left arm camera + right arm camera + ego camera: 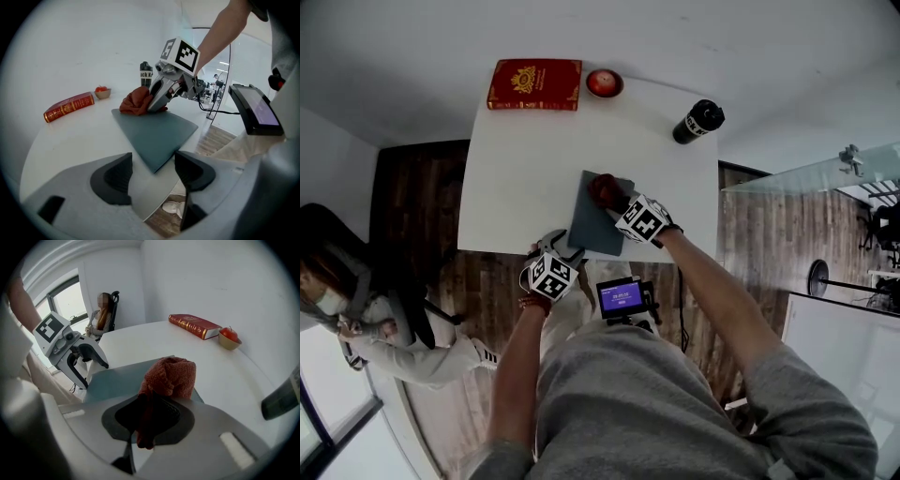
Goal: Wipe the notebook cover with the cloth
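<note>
Nearest the person, at the table's 6 o'clock edge, the left gripper has its jaws wide apart and clamped on nothing. The near corner of the notebook points into the gap between them without being pinched, so this gripper looks ready to steady the notebook but is not doing it yet.

The notebook, a dark grey-blue slab, lies flat and closed on the near middle of the table. At its 12 o'clock end the right gripper has its jaws closed on the red cloth. One tail of the cloth runs back between the jaws, and the bunched rest is pressed down on the cover.

The wipe seems to be under way: the cloth is on the cover's far end, while the large near stretch lies bare toward 6 o'clock. The cover shows no marks, so how much is already clean cannot be told. What is left, most likely, is drawing the cloth over that near stretch.

Well beyond, a red book lies at 11 o'clock, a bowl with an apple at 12, and a black bottle toward 1.
</note>
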`<state>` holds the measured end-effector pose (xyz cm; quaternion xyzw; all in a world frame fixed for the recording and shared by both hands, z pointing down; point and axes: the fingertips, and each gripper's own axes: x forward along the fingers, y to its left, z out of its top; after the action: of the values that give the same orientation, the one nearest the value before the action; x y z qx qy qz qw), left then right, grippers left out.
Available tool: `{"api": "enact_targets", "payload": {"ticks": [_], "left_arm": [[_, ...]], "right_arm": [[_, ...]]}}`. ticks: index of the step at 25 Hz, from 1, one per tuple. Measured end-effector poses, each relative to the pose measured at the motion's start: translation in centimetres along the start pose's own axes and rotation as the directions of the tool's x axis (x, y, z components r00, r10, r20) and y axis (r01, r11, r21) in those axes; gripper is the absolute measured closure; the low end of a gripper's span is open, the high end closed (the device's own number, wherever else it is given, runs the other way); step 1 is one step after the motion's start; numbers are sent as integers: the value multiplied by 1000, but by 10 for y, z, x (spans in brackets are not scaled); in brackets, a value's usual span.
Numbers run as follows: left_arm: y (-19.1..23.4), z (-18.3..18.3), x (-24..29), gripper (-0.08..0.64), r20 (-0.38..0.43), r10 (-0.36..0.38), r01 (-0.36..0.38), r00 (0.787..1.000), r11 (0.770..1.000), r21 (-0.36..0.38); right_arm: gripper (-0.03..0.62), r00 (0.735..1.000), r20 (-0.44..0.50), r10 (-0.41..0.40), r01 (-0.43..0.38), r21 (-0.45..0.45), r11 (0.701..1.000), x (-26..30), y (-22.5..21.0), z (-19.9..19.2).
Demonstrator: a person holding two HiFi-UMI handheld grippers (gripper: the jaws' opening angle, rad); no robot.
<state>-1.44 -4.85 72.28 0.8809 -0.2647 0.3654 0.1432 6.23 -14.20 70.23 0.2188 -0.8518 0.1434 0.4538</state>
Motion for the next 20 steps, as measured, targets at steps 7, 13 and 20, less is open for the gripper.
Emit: {"api": "enact_targets", "payload": {"ticks": [7,13,20], "left_arm": [[0,0,2,270,-1,-1,1,1000,1000,1],[1,0,2,270,-3,-2,2,1000,1000,-3],[2,-1,2,270,-2,1,-1,1000,1000,-3]], "right_arm": [[538,1000,3,12,-12,-6,1000,0,17,-3],[538,999,7,34,-34,-30,999,1,35,-6],[538,997,16,74,-73,-65,995,0,59,-8]]}}
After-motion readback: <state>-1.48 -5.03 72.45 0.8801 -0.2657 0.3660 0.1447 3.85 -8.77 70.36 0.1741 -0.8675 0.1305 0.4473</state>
